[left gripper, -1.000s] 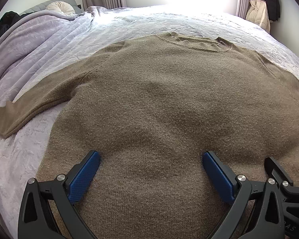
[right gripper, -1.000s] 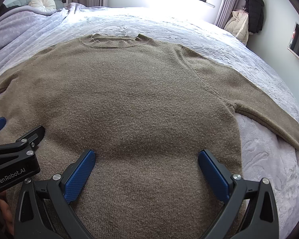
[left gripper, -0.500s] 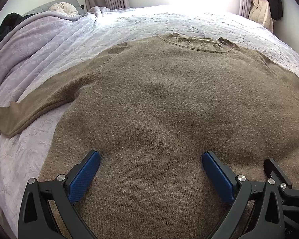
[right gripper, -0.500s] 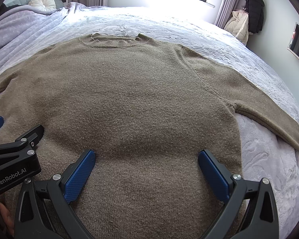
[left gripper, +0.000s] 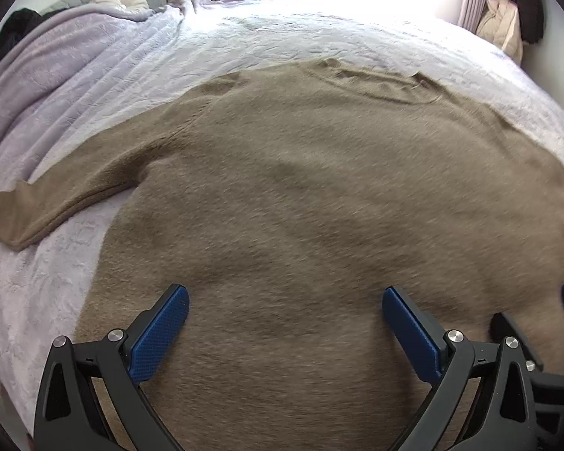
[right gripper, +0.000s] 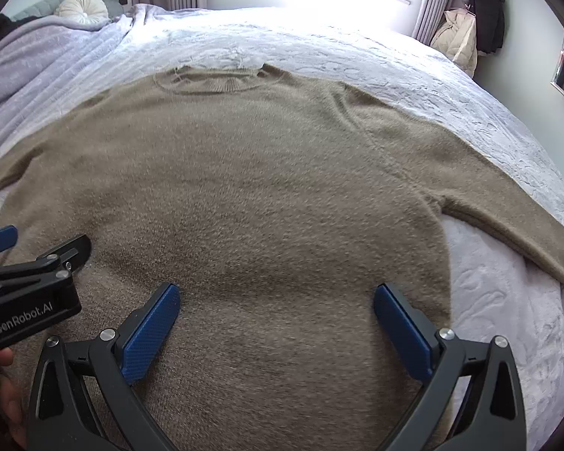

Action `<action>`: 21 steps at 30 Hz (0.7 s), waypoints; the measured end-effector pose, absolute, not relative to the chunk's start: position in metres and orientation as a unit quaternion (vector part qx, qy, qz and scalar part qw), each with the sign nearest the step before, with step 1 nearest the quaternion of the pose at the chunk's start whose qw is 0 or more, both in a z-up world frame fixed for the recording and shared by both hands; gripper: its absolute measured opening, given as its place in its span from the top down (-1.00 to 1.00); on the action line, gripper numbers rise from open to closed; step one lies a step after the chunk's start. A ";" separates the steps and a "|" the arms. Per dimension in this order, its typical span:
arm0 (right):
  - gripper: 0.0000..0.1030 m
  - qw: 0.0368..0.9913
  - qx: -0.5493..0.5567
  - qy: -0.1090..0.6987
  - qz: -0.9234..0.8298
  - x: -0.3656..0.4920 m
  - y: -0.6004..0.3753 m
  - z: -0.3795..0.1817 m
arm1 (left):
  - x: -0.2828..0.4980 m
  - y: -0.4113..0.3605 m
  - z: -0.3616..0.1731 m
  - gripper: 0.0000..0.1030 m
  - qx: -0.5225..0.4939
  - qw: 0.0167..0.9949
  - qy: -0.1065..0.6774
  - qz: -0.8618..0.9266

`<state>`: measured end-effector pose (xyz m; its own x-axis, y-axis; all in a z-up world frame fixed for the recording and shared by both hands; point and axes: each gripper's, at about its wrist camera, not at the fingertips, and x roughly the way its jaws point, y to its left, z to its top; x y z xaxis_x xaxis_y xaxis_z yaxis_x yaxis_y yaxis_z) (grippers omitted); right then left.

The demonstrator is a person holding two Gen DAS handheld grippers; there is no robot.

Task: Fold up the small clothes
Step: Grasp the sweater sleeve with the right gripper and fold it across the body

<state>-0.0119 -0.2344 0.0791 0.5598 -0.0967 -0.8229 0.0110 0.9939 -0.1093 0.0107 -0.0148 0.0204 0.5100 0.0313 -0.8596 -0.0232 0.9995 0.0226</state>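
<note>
A brown knitted sweater (left gripper: pixel 319 195) lies flat and spread out on the bed, collar (right gripper: pixel 218 80) toward the window, both sleeves stretched out to the sides. Its left sleeve (left gripper: pixel 56 195) ends near the left edge of the left wrist view. Its right sleeve (right gripper: pixel 515 203) runs to the right edge of the right wrist view. My left gripper (left gripper: pixel 285 319) is open and empty above the sweater's lower body. My right gripper (right gripper: pixel 276 315) is open and empty beside it, also over the lower body. The left gripper's body (right gripper: pixel 30 293) shows at the left of the right wrist view.
The bed has a pale lilac textured cover (right gripper: pixel 394 60). A round cushion (right gripper: pixel 81 7) and bunched blanket (left gripper: pixel 56 56) lie at the far left by the headboard. Coats (right gripper: pixel 481 18) hang at the far right by the curtains. The bed's right edge (right gripper: pixel 537 120) drops off.
The left gripper has shifted and turned to the left, so the left sleeve and bed cover fill more of its view. The right gripper has moved very little. Both stay open.
</note>
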 end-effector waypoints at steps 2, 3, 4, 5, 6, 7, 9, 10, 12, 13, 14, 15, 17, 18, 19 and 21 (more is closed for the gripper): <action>-1.00 0.885 -0.051 0.462 -0.036 -0.012 -0.239 0.087 | 0.016 -0.024 0.027 -1.00 -0.004 0.866 0.499 0.001; -1.00 0.887 -0.054 0.456 -0.040 -0.012 -0.244 0.092 | 0.019 -0.032 0.032 -1.00 -0.001 0.868 0.497 -0.003; -1.00 0.889 -0.055 0.452 -0.044 -0.011 -0.249 0.097 | 0.020 -0.039 0.036 -1.00 0.004 0.870 0.493 -0.006; -1.00 0.891 -0.053 0.448 -0.048 -0.010 -0.256 0.101 | 0.023 -0.050 0.042 -1.00 0.011 0.872 0.488 -0.014; -1.00 0.892 -0.048 0.446 -0.053 -0.008 -0.267 0.106 | 0.026 -0.059 0.046 -1.00 0.016 0.873 0.487 -0.021; -1.00 0.892 -0.042 0.446 -0.057 -0.007 -0.276 0.108 | 0.027 -0.066 0.048 -1.00 0.020 0.873 0.486 -0.027; -1.00 0.890 -0.022 0.450 -0.074 -0.003 -0.303 0.113 | 0.034 -0.087 0.054 -1.00 0.026 0.871 0.488 -0.044; -1.00 0.889 -0.018 0.449 -0.084 -0.002 -0.314 0.114 | 0.039 -0.101 0.057 -1.00 0.028 0.869 0.490 -0.055; -1.00 0.886 -0.003 0.449 -0.111 -0.004 -0.345 0.116 | 0.047 -0.124 0.058 -1.00 0.033 0.866 0.494 -0.070; -1.00 0.885 0.006 0.449 -0.120 -0.006 -0.358 0.116 | 0.052 -0.133 0.058 -1.00 0.035 0.865 0.496 -0.075; -1.00 0.883 0.021 0.449 -0.131 -0.009 -0.378 0.117 | 0.056 -0.146 0.057 -1.00 0.041 0.862 0.498 -0.082; -1.00 0.882 0.032 0.449 -0.137 -0.011 -0.392 0.118 | 0.061 -0.160 0.055 -1.00 0.047 0.858 0.503 -0.089; -1.00 0.878 0.058 0.448 -0.158 -0.020 -0.426 0.119 | 0.067 -0.182 0.051 -1.00 0.049 0.852 0.512 -0.102; -1.00 0.876 0.070 0.447 -0.167 -0.022 -0.441 0.118 | 0.070 -0.191 0.050 -1.00 0.048 0.849 0.515 -0.108; -1.00 0.874 0.083 0.446 -0.176 -0.026 -0.456 0.118 | 0.070 -0.199 0.049 -1.00 0.047 0.848 0.516 -0.111; -1.00 0.864 0.119 0.444 -0.204 -0.037 -0.495 0.116 | 0.073 -0.218 0.046 -1.00 0.052 0.844 0.520 -0.119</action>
<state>-0.0366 -0.4948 0.1156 0.5231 -0.2467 -0.8158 0.4582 0.8885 0.0251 0.0728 -0.2184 0.0456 0.4317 -0.1460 -0.8901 0.2545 0.9664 -0.0350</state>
